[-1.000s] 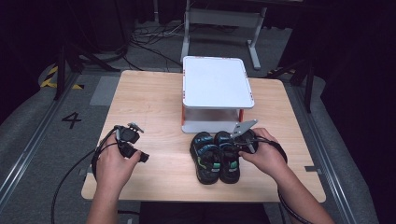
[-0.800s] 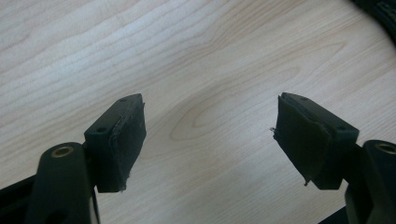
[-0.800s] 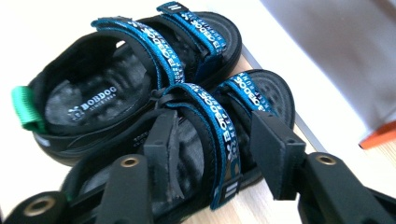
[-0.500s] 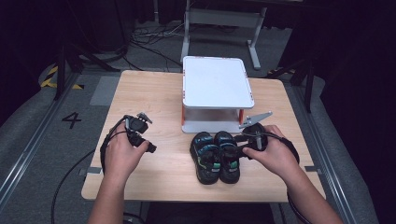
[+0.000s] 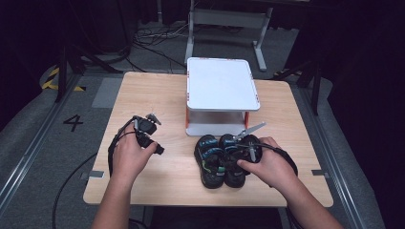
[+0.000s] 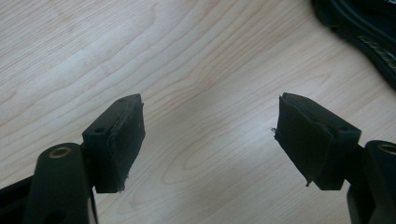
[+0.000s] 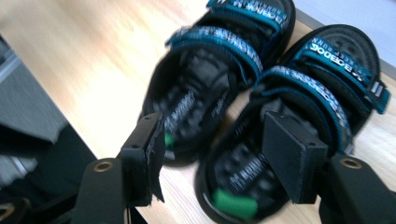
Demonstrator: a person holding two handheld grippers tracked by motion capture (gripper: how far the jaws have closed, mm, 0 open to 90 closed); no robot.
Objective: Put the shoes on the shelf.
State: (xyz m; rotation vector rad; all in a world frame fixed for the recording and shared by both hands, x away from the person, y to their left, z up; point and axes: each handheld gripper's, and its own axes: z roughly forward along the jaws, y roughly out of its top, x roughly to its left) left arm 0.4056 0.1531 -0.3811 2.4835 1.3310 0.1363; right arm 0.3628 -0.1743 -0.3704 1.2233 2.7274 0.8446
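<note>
A pair of black sandals with teal straps [image 5: 212, 164] lies side by side on the wooden table [image 5: 157, 95], just in front of a white two-tier stand [image 5: 222, 88]. My right gripper [image 5: 241, 149] hovers over the right sandal [image 7: 317, 74]. Its jaws have just been opening and now stand apart [image 7: 215, 149], with nothing pinched between the pads and the left sandal [image 7: 196, 107] beyond them. My left gripper [image 5: 152, 136] is at the table's left, open [image 6: 210, 135] over bare wood. A sandal's edge [image 6: 364, 32] shows at the upper right of the left gripper view.
The stand's lower shelf [image 5: 215, 129] opens toward the sandals. Bare wood lies left of the sandals and along the front edge [image 5: 191, 200]. Cables [image 5: 71, 176] trail off the table's left side. A metal frame [image 5: 224, 19] stands on the floor behind.
My left hand has moved right, toward the middle of the table. The right gripper has shifted a little above the sandals, which have stayed in place.
</note>
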